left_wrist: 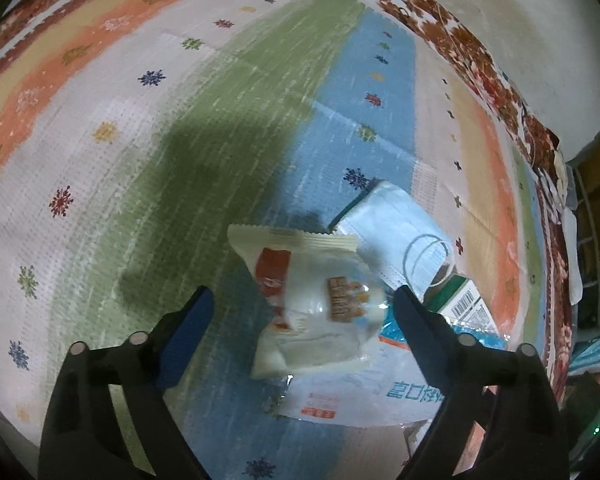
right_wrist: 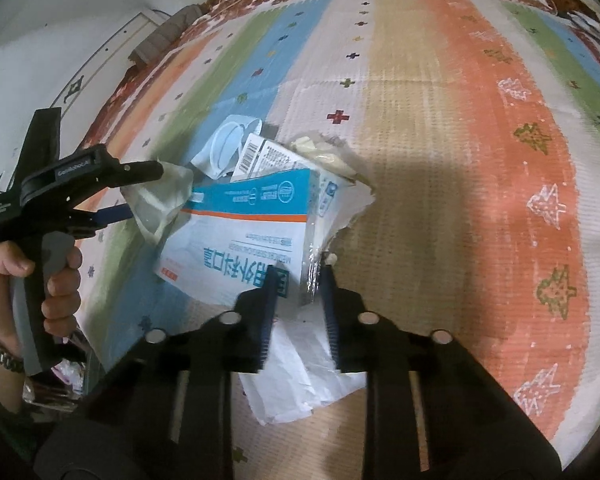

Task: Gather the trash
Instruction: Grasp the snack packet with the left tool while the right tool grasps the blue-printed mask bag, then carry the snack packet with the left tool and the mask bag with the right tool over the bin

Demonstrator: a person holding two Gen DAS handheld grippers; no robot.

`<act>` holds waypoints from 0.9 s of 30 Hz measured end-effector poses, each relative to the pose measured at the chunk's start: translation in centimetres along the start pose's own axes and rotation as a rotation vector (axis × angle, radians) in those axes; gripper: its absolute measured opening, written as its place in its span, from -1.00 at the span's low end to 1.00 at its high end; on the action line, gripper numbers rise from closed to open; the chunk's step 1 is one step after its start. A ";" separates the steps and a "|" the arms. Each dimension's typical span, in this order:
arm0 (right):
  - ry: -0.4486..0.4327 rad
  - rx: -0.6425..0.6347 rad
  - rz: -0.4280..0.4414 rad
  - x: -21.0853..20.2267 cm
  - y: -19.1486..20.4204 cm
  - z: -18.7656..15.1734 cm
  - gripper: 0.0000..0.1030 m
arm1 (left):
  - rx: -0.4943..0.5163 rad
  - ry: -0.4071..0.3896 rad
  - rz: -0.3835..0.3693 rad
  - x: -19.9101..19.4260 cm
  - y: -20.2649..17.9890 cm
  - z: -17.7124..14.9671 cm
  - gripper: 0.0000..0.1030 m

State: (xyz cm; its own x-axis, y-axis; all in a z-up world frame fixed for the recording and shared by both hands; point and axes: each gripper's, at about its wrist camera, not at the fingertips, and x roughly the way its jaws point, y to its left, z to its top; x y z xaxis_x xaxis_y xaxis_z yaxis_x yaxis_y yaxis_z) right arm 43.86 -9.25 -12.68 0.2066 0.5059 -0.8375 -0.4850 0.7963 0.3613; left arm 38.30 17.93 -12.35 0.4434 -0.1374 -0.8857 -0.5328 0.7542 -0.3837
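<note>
A pile of trash lies on a striped mat [left_wrist: 220,120]. In the left wrist view a white snack wrapper [left_wrist: 312,304] sits between the fingers of my open left gripper [left_wrist: 300,304], not pinched. Beside it lie a blue face mask [left_wrist: 396,232], a small barcode box [left_wrist: 468,304] and a large white and blue mask bag [left_wrist: 360,396]. In the right wrist view my right gripper [right_wrist: 300,280] stands narrowly open around the edge of the mask bag [right_wrist: 240,240], over a white paper [right_wrist: 300,380]. The left gripper [right_wrist: 140,192] shows at left by the wrapper [right_wrist: 160,200].
The mat [right_wrist: 460,120] has a brown floral border [left_wrist: 480,64]. A pale wall [left_wrist: 540,20] runs behind it. Cluttered items and a rack [left_wrist: 588,240] stand past the mat's right edge. A crumpled cream glove [right_wrist: 324,152] lies at the pile's far side.
</note>
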 end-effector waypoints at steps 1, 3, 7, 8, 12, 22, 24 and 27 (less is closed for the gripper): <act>0.003 0.000 0.007 0.0 0.1 0.0 -0.80 | -0.002 0.002 0.001 0.0 0.1 0.0 0.42; 0.007 -0.006 0.016 0.1 0.4 -0.1 -0.91 | -0.008 0.009 -0.005 0.1 0.3 0.1 0.14; 0.003 -0.020 0.011 -0.3 0.8 0.0 -0.97 | -0.001 0.009 -0.009 -0.2 0.4 0.2 -0.17; -0.001 -0.022 0.007 -0.5 0.9 0.0 -0.97 | 0.002 0.005 -0.010 -0.4 0.4 0.2 -0.20; -0.015 -0.042 -0.011 -1.3 1.4 0.0 -0.97 | 0.009 -0.006 -0.012 -1.3 0.0 0.0 -0.21; -0.064 -0.109 -0.053 -5.7 3.6 -0.6 -0.97 | 0.021 -0.026 -0.007 -3.9 0.0 -1.1 -0.21; -0.074 -0.124 -0.063 -6.7 4.1 -1.0 -0.97 | 0.028 -0.030 -0.008 -4.5 0.0 -1.3 -0.21; -0.093 -0.142 -0.065 -8.0 5.0 -1.5 -0.97 | 0.039 -0.038 -0.017 -6.0 -0.1 -1.9 -0.21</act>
State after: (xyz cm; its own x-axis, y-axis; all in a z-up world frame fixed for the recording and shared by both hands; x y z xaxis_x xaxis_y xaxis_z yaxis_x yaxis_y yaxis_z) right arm 38.52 -9.80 -4.83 0.3161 0.4890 -0.8130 -0.5822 0.7766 0.2407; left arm 34.30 17.48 -7.55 0.4794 -0.1265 -0.8684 -0.4971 0.7764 -0.3875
